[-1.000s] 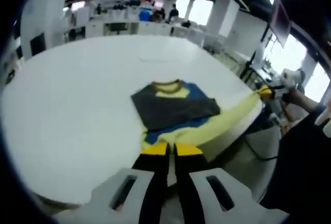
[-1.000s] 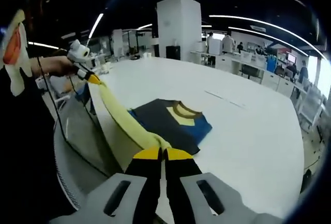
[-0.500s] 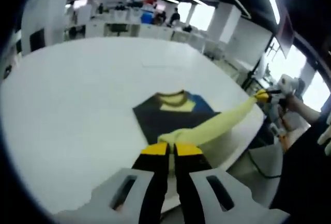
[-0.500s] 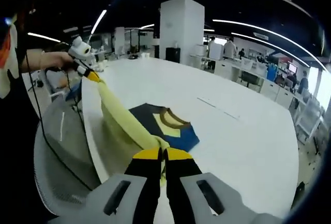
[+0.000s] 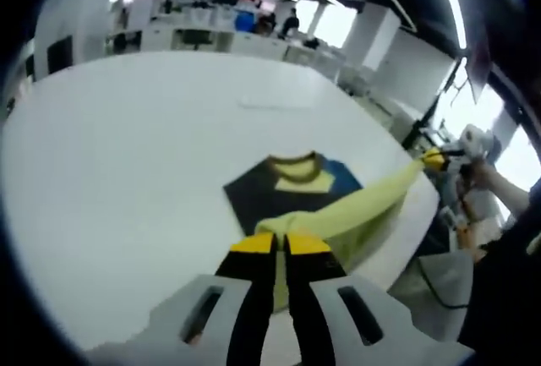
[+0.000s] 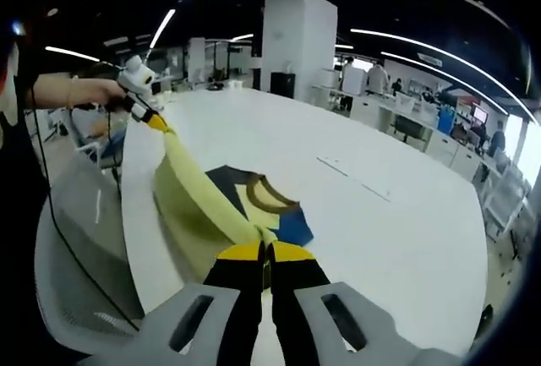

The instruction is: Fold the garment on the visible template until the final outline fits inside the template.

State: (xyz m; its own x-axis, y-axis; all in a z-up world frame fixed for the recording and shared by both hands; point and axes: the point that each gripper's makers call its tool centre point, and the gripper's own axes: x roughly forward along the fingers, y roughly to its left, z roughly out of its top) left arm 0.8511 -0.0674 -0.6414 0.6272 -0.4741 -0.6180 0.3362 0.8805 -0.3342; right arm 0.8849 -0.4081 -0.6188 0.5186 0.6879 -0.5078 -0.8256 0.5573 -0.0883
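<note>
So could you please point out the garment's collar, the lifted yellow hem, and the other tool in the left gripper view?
collar (image 5: 295,161), left gripper view, on the brown neckband.
yellow hem (image 5: 359,205), left gripper view, mid-span of the stretched edge.
right tool (image 5: 433,157), left gripper view, at its yellow tips.

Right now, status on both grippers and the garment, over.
Left gripper and right gripper shut on garment's yellow hem, stretched between them above white table. Collar end lies flat. Nothing in the way; template not discernible.

The left gripper (image 5: 280,243) and the right gripper (image 6: 267,252) both have their jaws squeezed tight on the yellow cloth (image 5: 355,212), held far apart with the person's hand (image 6: 80,91) reaching out.
</note>
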